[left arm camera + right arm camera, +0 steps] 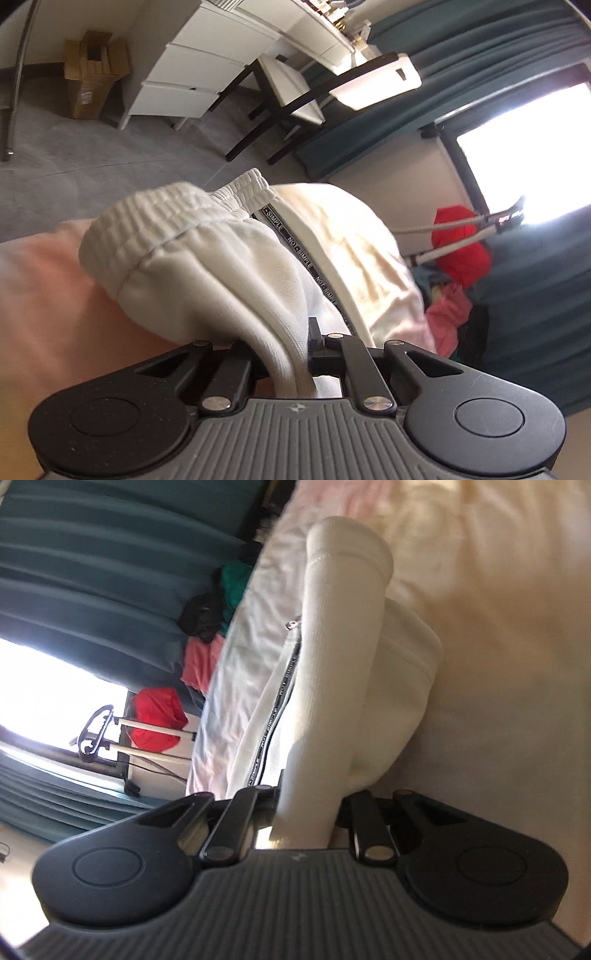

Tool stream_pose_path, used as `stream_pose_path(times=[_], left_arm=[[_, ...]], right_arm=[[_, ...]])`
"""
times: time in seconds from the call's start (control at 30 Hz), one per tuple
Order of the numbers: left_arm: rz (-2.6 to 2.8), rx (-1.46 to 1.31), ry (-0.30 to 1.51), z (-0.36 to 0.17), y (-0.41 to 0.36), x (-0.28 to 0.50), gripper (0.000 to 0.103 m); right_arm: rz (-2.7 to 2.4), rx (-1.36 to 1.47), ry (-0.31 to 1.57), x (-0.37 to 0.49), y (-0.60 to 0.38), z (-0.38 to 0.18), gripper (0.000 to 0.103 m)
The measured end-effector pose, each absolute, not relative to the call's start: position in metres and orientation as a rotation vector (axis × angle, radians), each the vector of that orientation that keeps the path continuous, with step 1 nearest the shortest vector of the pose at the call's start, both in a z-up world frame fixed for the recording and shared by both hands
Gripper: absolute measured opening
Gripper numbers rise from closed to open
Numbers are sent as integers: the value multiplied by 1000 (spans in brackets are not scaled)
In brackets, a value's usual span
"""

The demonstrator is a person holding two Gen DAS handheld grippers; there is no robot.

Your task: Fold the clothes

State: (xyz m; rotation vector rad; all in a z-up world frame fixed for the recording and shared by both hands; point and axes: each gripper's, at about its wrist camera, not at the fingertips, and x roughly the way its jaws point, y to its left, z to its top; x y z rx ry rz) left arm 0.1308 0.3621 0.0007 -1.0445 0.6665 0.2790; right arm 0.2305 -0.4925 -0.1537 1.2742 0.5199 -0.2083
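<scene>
A: White cotton trousers, elastic waistband bunched at the near end, a black printed tape running down the side seam. They sit on the bed, on its pale pink sheet.

B: Left gripper?

A: Jaws narrow, clamped on a fold of the trousers just below the waistband. Fabric runs straight between them toward the camera.

B: And the right gripper?

A: Same story. Jaws nearly together, pinching a thick roll of the trousers that stands up from the bed. The black tape shows just beside that roll.

B: What lies beyond the trousers?

A: Past their far side, a heap of clothes in pink and dark colours at the bed's edge, a red cloth above it. Well beyond, white drawers, a dark-framed chair, a cardboard box on grey carpet. Teal curtains frame a bright window.
</scene>
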Motion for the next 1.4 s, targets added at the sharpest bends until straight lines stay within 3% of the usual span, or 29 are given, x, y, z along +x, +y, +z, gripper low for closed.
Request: stream_pose_path(times=[0.23,0.43,0.5,0.57,0.63,0.77,1.07,1.4], left_arm=[[247,-1000,773,6,361,45,9],[261,-963,814,-31,354,11,13],[286,-946,825,-34,351,7,23],[326,-911,844,-30,350,0,51],[350,-844,872,-20,349,-8,66],[379,-732,852,12,343,-31,81],[242,-423,631,68,237,-16,90],[45,-133,658,-20,75,69,90]], right_arm=[[-183,1287,536,154,-511,-151,15],[-224,1319,600,120,-515,-167,15],[-225,1321,601,120,-514,-171,15],[-220,1288,606,122,-513,-171,15],[-214,1274,606,121,-513,-171,15],[-212,1272,605,118,-515,-171,15],[-222,1247,597,118,-514,-168,15],[-223,1226,575,117,-512,-166,15]])
